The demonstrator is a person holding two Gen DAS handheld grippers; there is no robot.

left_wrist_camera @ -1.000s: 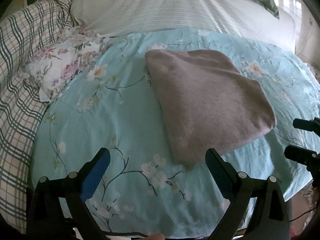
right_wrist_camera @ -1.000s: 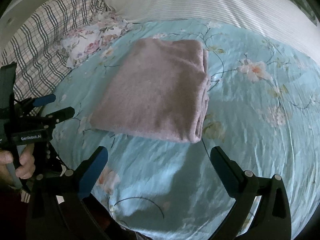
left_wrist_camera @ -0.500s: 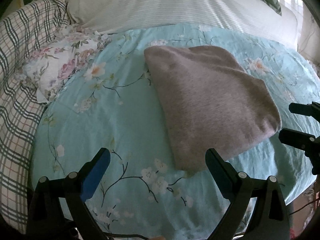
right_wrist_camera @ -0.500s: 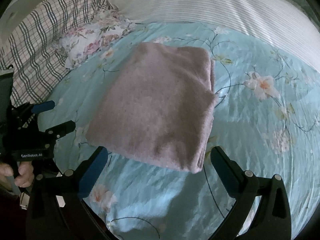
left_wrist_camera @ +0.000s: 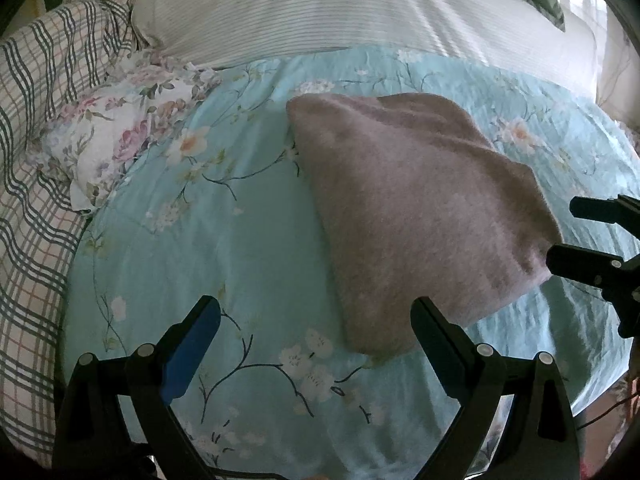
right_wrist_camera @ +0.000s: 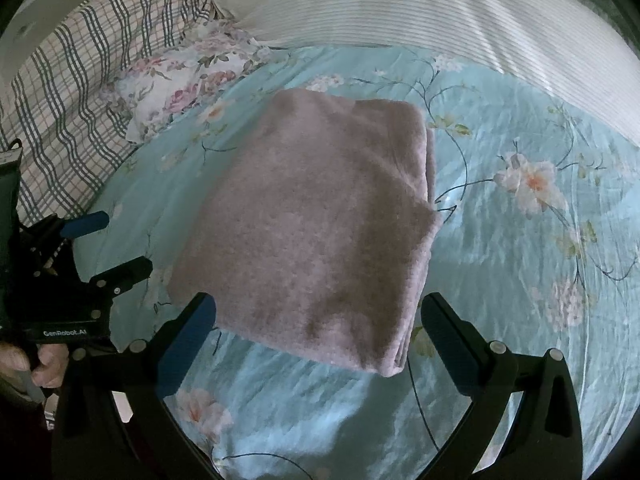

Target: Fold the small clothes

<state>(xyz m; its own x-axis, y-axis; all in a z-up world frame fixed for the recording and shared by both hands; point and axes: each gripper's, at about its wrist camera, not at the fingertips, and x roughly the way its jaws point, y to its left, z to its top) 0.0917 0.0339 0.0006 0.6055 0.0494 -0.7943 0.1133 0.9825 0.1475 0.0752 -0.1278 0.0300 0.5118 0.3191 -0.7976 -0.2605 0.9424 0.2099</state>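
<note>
The left wrist view looks forward and down from the near edge of the pale blue floral bedsheet (left_wrist_camera: pixel 248 248), with the folded mauve fleece garment (left_wrist_camera: pixel 420 216) near, toward 1 o'clock. The right wrist view faces the same way from further right and closer, the garment (right_wrist_camera: pixel 320 232) at 12 o'clock. Both views share the garment, sheet, white striped pillow (left_wrist_camera: pixel 340 8) (right_wrist_camera: pixel 420 12) and checked blanket (left_wrist_camera: pixel 36 120) (right_wrist_camera: pixel 80 72).

Teal floral sheet (left_wrist_camera: pixel 248 248), striped pillow (left_wrist_camera: pixel 320 8), plaid blanket (left_wrist_camera: pixel 36 120) at left, sm. rose-print cloth (left_wrist_camera: pixel 116 140) beside it
</note>
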